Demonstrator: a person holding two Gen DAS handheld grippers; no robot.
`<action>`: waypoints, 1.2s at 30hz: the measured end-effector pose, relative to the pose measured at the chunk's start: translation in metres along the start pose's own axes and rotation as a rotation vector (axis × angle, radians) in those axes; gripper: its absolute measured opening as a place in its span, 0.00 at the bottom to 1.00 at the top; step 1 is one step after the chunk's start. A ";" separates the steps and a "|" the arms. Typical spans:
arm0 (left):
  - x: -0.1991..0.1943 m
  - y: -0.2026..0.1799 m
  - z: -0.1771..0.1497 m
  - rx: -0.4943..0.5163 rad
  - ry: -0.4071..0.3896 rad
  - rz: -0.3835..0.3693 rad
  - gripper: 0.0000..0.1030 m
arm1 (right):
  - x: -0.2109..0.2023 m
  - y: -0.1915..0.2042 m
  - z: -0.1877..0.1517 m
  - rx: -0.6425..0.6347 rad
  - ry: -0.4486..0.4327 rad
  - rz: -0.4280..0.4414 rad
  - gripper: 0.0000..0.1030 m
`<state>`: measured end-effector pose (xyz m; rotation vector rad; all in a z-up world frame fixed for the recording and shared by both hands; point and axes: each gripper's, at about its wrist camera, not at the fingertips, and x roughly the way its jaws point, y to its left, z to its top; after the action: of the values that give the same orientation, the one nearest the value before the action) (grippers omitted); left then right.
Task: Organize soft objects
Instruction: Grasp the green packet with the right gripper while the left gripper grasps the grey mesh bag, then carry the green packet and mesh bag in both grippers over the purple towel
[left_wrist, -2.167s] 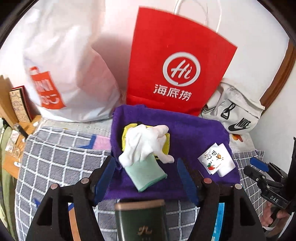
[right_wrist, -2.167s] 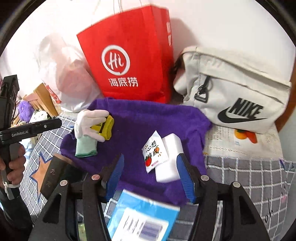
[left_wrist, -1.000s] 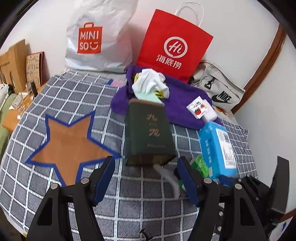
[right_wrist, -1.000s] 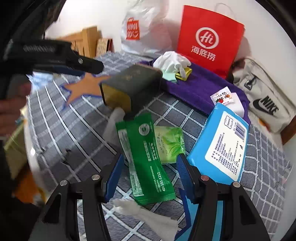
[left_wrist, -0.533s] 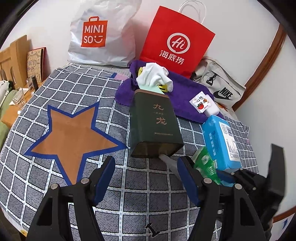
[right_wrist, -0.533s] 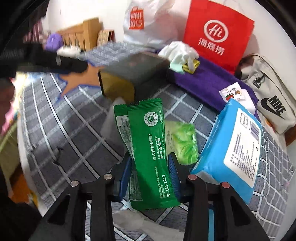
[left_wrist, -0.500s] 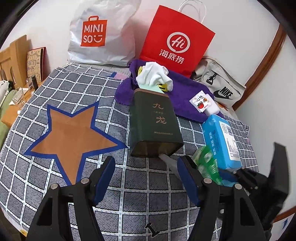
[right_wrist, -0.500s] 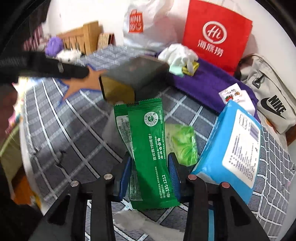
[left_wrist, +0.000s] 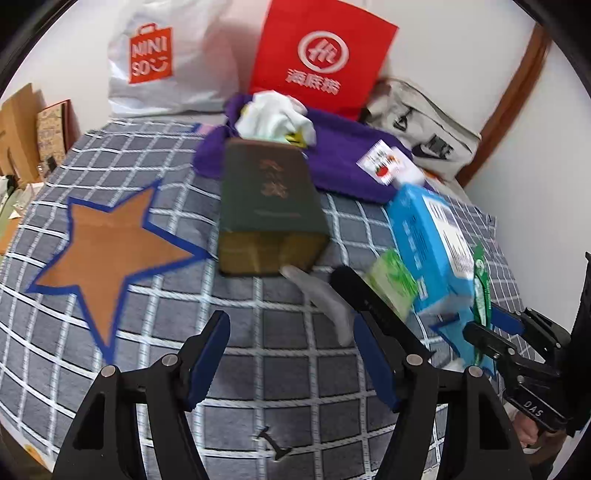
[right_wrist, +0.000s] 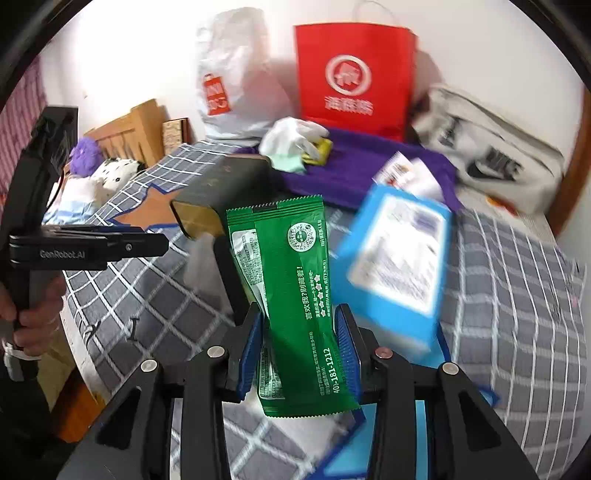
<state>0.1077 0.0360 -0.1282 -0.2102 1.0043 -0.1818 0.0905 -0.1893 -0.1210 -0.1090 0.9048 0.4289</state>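
- Nearest to us in the right wrist view, our right gripper (right_wrist: 299, 347) has just closed its jaws and is clamped on the green sachet (right_wrist: 291, 291), both blue pads pressing its sides, the packet lifted clear of the checked cloth (right_wrist: 517, 295).
- The green sachet's long axis runs from 6 o'clock up to 12, leaning slightly; its crimped top edge points away from us toward the bags, and the printed face is turned to the camera.
- Our left gripper (left_wrist: 291, 354) hangs with jaws apart and nothing between them, over the cloth at 6 o'clock in its own view.
- Just past it, at 1 o'clock, lie a crumpled tissue (left_wrist: 321, 295) and a light green packet (left_wrist: 393, 277), still loose; the blue wipes pack (left_wrist: 432, 240) sits beside them at 2 o'clock.
- The dark green box (left_wrist: 266, 199) lies at 12 o'clock, open end toward us.
- Farther off, the purple towel (left_wrist: 343, 162) already carries the white glove (left_wrist: 273, 118) and a small strawberry sachet (left_wrist: 380, 162); we judge this the gathering spot.
- So we reckon the job is partly done: the glove and sachet are placed, one packet is in hand, and the tissue, light packet and wipes remain.
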 end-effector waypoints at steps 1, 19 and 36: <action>0.002 -0.004 -0.002 0.011 0.004 -0.007 0.65 | -0.002 -0.002 -0.005 0.008 0.003 -0.004 0.38; 0.048 -0.016 -0.007 -0.038 0.036 -0.070 0.17 | 0.002 -0.036 -0.057 0.101 0.075 0.011 0.38; -0.026 0.038 -0.018 -0.082 -0.051 0.009 0.06 | 0.003 -0.028 -0.057 0.101 0.080 -0.013 0.38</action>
<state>0.0803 0.0772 -0.1261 -0.2836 0.9622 -0.1263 0.0615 -0.2291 -0.1605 -0.0398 1.0023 0.3679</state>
